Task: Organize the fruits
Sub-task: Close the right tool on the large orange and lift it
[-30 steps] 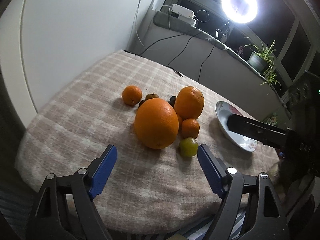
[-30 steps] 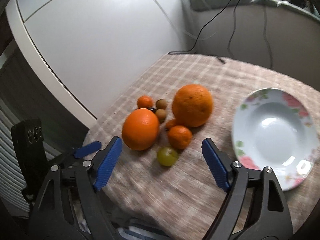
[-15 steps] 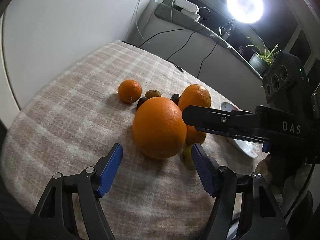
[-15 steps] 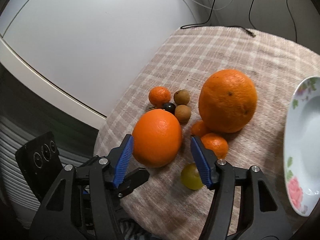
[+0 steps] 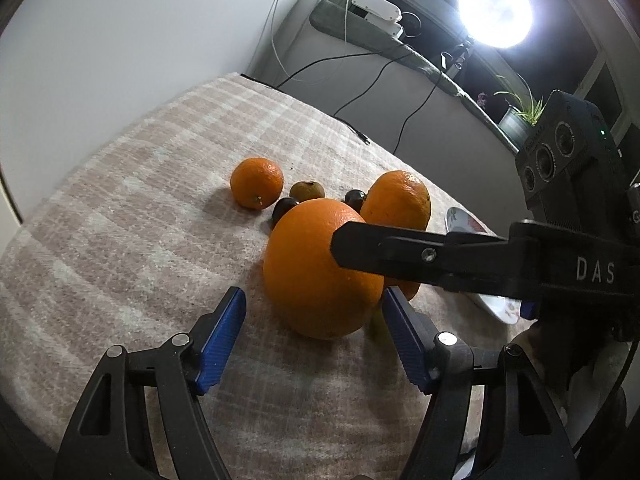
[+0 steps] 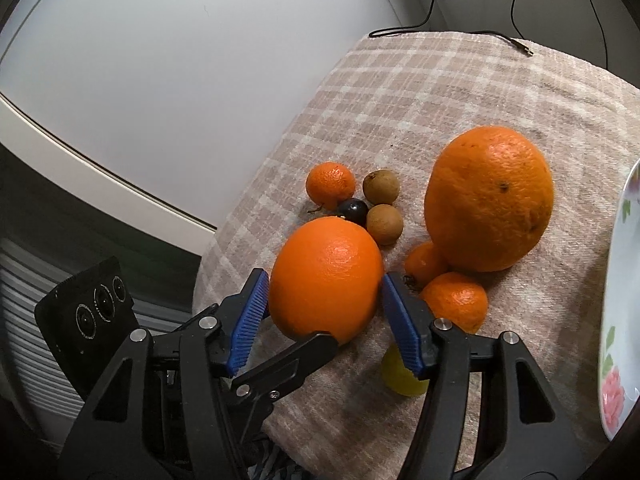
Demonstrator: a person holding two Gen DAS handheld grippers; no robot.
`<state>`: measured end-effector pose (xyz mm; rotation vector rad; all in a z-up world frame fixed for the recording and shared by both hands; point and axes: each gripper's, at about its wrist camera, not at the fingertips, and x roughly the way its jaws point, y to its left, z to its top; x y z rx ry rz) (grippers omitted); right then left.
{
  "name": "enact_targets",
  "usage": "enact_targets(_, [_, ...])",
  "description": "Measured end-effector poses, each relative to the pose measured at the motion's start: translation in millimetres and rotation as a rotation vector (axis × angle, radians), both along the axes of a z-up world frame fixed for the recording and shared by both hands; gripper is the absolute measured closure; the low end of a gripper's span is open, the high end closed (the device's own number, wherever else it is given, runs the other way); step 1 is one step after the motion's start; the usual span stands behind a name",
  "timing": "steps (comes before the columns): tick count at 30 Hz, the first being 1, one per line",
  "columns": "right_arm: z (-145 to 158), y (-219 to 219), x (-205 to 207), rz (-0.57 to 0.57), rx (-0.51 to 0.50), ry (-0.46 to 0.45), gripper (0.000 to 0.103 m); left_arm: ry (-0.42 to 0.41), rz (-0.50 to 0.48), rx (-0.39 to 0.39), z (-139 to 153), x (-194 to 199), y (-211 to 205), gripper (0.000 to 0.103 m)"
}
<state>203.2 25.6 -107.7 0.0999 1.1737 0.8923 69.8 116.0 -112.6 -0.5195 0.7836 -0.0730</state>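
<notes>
While the large round orange nearest the edge (image 6: 326, 278) sits on the beige checked cloth surface (image 6: 440, 92), it is bracketed by the right gripper (image 6: 322, 312), whose blue ribbed fingers (image 6: 250, 316) are spread on either side of the fruit with narrow gaps showing; no pinch is made yet, as far as can be told. The left gripper (image 5: 312, 336) is held low in front of the same orange, its fingers (image 5: 220, 340) likewise spread and holding nothing. For the step to be done well, the right fingers should be closed squarely across the widest part of the orange, so that the smooth round skin is not squeezed out forward, and the small mandarin at four o'clock of the orange (image 6: 456, 300) and the yellow-green fruit under the right finger (image 6: 400, 376) should not be nudged. The lift should be made straight up before any swing toward the white floral plate (image 6: 620, 320) at three o'clock, past the second large orange (image 6: 490, 198). The left gripper would best be drawn clear, since a black finger of it lies just under the orange in the right wrist view. Compared with half a second ago, the right gripper has been brought closer, so that its fingers now flank the orange nearly to its middle, and the left gripper has also been advanced toward the fruit. A second ago both grippers were well apart from the pile.
</notes>
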Motion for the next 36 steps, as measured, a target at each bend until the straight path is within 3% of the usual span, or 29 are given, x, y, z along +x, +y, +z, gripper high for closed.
enact_targets(4, [-2,2,2,0.001,-0.003,0.006,0.041,0.004,-0.003,-0.012,-2,4,1,0.034])
enact_targets(7, [-5,1,3,-0.001,0.002,0.015,0.041,-0.002,-0.014,-0.030,-2,5,0,0.039])
enact_targets(20, [-2,-3,0,-0.004,0.020,0.014,0.042,-0.017,-0.007,0.021,6,5,-7,0.040])
enact_targets(36, [39,-42,-4,-0.042,0.092,-0.051,0.042,-0.091,-0.050,0.081,45,14,-41,0.040])
